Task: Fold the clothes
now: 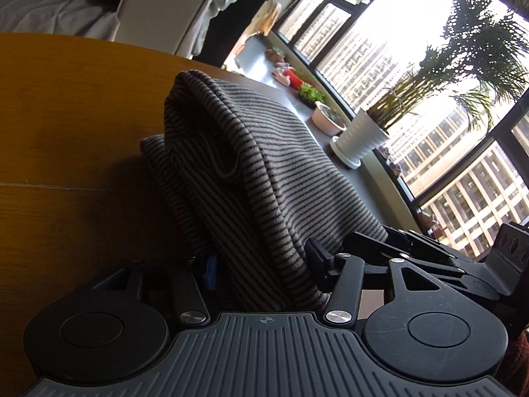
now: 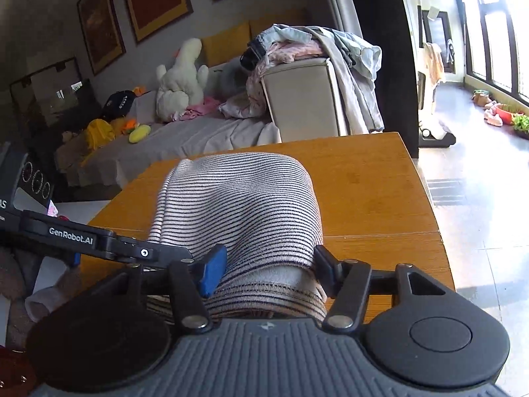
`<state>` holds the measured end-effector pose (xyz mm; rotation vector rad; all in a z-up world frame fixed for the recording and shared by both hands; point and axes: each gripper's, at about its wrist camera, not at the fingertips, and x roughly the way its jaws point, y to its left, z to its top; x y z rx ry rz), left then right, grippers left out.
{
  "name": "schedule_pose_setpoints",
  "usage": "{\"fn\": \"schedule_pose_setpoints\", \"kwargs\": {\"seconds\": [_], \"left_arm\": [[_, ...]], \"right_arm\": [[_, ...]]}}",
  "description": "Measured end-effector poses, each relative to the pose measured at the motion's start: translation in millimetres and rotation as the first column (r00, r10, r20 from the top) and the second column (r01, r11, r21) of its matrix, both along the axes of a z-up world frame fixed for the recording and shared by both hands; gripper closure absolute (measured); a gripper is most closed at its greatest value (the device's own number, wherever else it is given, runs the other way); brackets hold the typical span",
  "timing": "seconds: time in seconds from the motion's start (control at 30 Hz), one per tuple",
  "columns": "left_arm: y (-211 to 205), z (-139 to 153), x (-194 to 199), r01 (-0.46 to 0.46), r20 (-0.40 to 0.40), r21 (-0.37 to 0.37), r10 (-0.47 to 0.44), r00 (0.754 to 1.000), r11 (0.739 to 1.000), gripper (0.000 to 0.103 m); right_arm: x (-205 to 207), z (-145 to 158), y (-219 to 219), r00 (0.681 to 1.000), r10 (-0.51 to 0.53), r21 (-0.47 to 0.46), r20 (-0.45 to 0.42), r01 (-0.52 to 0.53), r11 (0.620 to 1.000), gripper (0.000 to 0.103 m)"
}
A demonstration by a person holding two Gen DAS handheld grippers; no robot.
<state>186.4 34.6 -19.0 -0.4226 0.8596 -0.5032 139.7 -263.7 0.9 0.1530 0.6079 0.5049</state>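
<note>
A grey-and-black striped garment (image 1: 251,172) lies bunched on the wooden table (image 1: 66,125) and rises in a fold. My left gripper (image 1: 261,264) is shut on its near edge, cloth filling the gap between the fingers. In the right wrist view the same striped garment (image 2: 244,205) humps up over the table (image 2: 370,192). My right gripper (image 2: 264,264) is shut on its hemmed edge, with the blue pad (image 2: 211,271) pressing the cloth. The left gripper's arm (image 2: 82,238) reaches in from the left, close beside the right one.
A sofa (image 2: 198,132) with plush toys and a pile of clothes on a beige box (image 2: 304,92) stand beyond the table. A window ledge holds a white plant pot (image 1: 360,135) and small bowls. The table's right edge (image 2: 426,198) drops to a tiled floor.
</note>
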Motion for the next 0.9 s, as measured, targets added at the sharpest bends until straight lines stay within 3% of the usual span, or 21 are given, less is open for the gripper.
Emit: {"fn": "schedule_pose_setpoints", "kwargs": {"seconds": [0.23, 0.6, 0.73, 0.9], "left_arm": [[11.4, 3.2, -9.4, -0.007, 0.000, 0.011, 0.007, 1.000, 1.000, 0.048], [6.2, 7.2, -13.0, -0.012, 0.012, 0.038, 0.012, 1.000, 0.999, 0.047], [13.5, 15.5, -21.6, -0.022, 0.033, 0.018, 0.022, 0.999, 1.000, 0.048], [27.0, 16.9, -31.2, -0.052, 0.036, 0.010, 0.051, 0.998, 0.999, 0.050]], "right_arm": [[1.3, -0.6, 3.5, 1.000, 0.020, -0.107, -0.005, -0.020, 0.994, 0.046], [-11.6, 13.7, 3.5, 0.997, 0.013, -0.110, 0.079, -0.005, 0.994, 0.043], [-38.6, 19.8, 19.4, 0.983, 0.091, -0.165, 0.162, -0.064, 0.984, 0.038], [-66.2, 14.5, 51.1, 0.952, 0.243, -0.183, 0.183, -0.210, 0.960, 0.035]]}}
